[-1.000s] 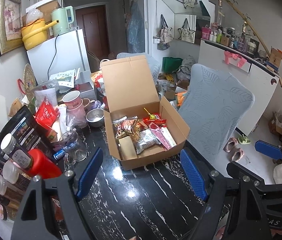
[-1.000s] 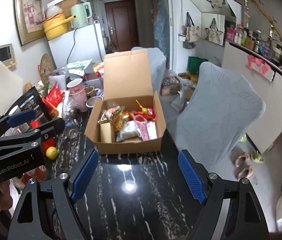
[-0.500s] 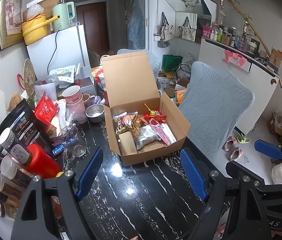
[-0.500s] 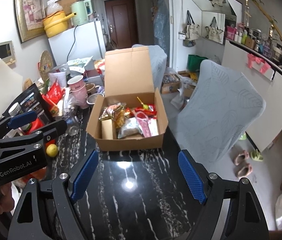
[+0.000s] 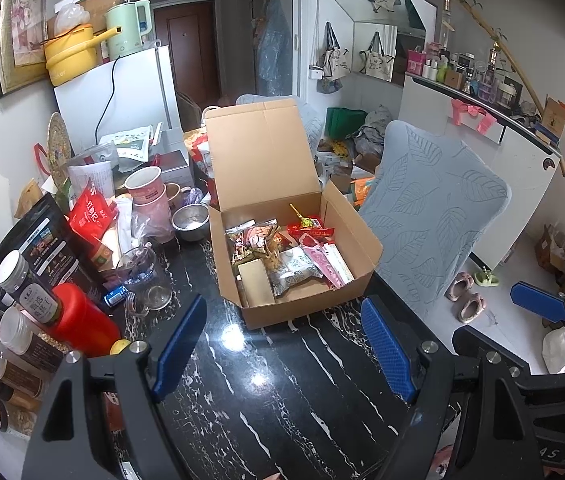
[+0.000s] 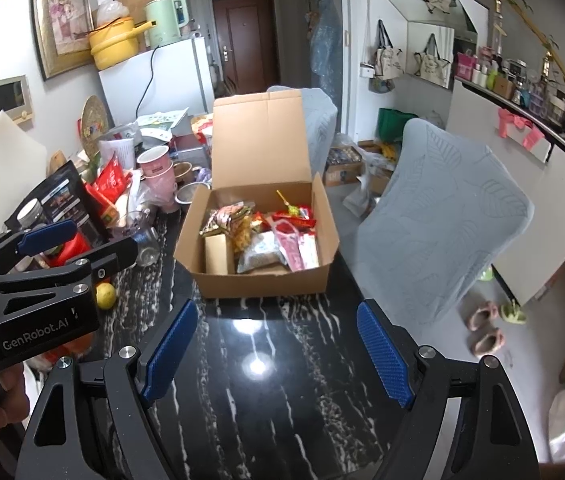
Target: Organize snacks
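Note:
An open cardboard box (image 5: 358,240) (image 6: 266,284) stands on the black marble table (image 5: 282,400) (image 6: 282,392), lid flap upright. It holds several snack packets (image 5: 294,266) (image 6: 266,252), a tan carton (image 5: 256,282) and a red packet (image 5: 310,232). My left gripper (image 5: 286,344) is open and empty, hovering in front of the box. My right gripper (image 6: 274,344) is open and empty, also in front of the box. The left gripper also shows at the left of the right wrist view (image 6: 78,240).
Left of the box are jars (image 5: 22,292), a red bottle (image 5: 82,320), a glass jug (image 5: 146,276), a steel bowl (image 5: 190,222), pink cups (image 5: 146,188), a black pouch (image 5: 38,248) and a lemon (image 6: 105,295). A grey chair (image 5: 434,208) stands right of the table.
Both grippers have drawn back slightly and risen; the box appears a little farther away. Nothing was grasped or released.

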Demonstrator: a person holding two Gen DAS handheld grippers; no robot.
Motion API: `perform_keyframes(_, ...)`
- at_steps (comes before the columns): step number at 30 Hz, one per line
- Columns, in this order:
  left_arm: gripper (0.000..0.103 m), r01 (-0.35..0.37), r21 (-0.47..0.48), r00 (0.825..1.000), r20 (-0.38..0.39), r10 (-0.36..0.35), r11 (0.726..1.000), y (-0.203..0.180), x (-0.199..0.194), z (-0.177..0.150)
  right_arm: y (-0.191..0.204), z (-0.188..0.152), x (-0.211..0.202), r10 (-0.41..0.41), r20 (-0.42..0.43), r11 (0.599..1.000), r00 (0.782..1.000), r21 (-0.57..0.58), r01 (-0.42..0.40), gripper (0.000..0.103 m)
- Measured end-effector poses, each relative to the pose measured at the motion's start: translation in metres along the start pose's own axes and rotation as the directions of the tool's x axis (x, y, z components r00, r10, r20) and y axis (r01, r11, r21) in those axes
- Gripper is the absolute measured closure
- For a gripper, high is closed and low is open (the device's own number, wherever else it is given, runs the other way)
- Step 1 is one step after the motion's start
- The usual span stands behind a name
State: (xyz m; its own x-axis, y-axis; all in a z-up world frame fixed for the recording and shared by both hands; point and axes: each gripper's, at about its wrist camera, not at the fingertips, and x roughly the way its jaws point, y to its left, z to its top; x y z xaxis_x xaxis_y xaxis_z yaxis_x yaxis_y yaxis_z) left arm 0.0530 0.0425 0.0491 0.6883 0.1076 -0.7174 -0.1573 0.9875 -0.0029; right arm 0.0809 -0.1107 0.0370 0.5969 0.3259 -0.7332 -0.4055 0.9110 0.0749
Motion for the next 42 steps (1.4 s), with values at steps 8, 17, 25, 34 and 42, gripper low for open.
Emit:
perform_keyframes(8, 0.023, 0.005, -0.001, 1.000, -0.003, -0.005, 1.000, -0.0001, -0.0005, 0.0004, -0.0009, 0.0004, -0.0015, -0.006, 0.003, 1.000, 1.000, 0.004, 0.006, 0.020)
perform_keyframes(17, 0.023, 0.017, 0.012, 1.000, -0.007, -0.017, 1.000, -0.0018, -0.0013, -0.0018, -0.0034, -0.0007, -0.0052, -0.014, 0.007, 1.000, 1.000, 0.013, 0.014, 0.020)
perform_keyframes(25, 0.023, 0.024, 0.019, 1.000, -0.012, -0.023, 1.000, -0.0043, -0.0014, -0.0025, -0.0074, -0.0024, -0.0081, -0.024, 0.009, 0.999, 1.000, 0.023, 0.023, 0.020)
perform_keyframes(34, 0.023, 0.033, 0.026, 0.999, -0.017, -0.033, 0.999, -0.0057, -0.0001, -0.0022, -0.0083, -0.0025, -0.0081, -0.031, 0.005, 0.999, 0.999, 0.028, 0.031, 0.020)
perform_keyframes(42, 0.023, 0.043, 0.033, 0.999, -0.027, -0.043, 0.999, -0.0064, 0.0031, -0.0019, -0.0088, -0.0020, -0.0072, -0.040, 0.003, 0.999, 0.999, 0.032, 0.039, 0.020)
